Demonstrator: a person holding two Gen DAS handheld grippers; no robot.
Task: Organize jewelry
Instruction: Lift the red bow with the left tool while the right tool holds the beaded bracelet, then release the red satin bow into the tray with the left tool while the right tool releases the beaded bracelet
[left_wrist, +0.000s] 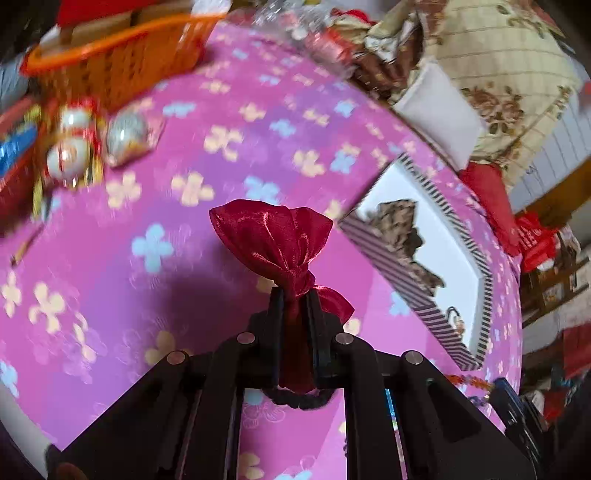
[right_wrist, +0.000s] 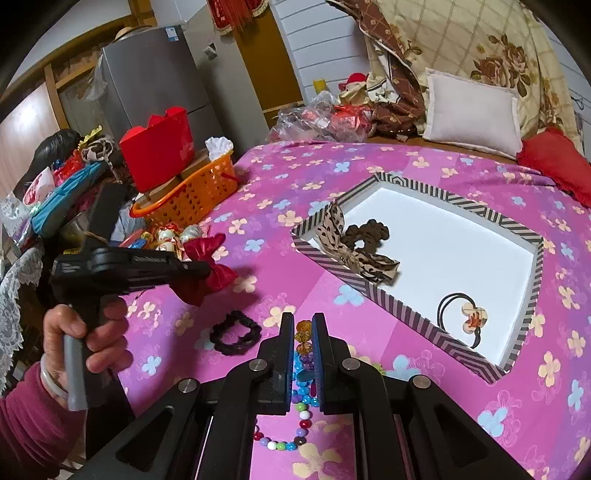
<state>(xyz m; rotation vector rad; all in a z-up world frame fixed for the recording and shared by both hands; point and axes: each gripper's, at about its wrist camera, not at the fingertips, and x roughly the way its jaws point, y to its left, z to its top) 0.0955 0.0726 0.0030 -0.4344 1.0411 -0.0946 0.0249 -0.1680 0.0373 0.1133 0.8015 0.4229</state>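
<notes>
My left gripper (left_wrist: 295, 295) is shut on a red satin bow (left_wrist: 273, 240) and holds it above the pink flowered cloth; it also shows in the right wrist view (right_wrist: 210, 271). A striped-rim white tray (right_wrist: 532, 266) holds a leopard bow (right_wrist: 351, 251), a brown scrunchie (right_wrist: 369, 232) and a flower hair tie (right_wrist: 469, 314). The tray also shows in the left wrist view (left_wrist: 424, 317). My right gripper (right_wrist: 303, 321) is nearly shut around a string of colourful beads (right_wrist: 303, 413) lying on the cloth. A black scrunchie (right_wrist: 236, 332) lies left of it.
An orange basket (right_wrist: 195, 195) with a red box (right_wrist: 159, 147) stands at the table's left. Small ornaments (left_wrist: 70, 147) lie beside it. Pillows (right_wrist: 472, 110) and plastic bags (right_wrist: 314, 118) sit beyond the far edge.
</notes>
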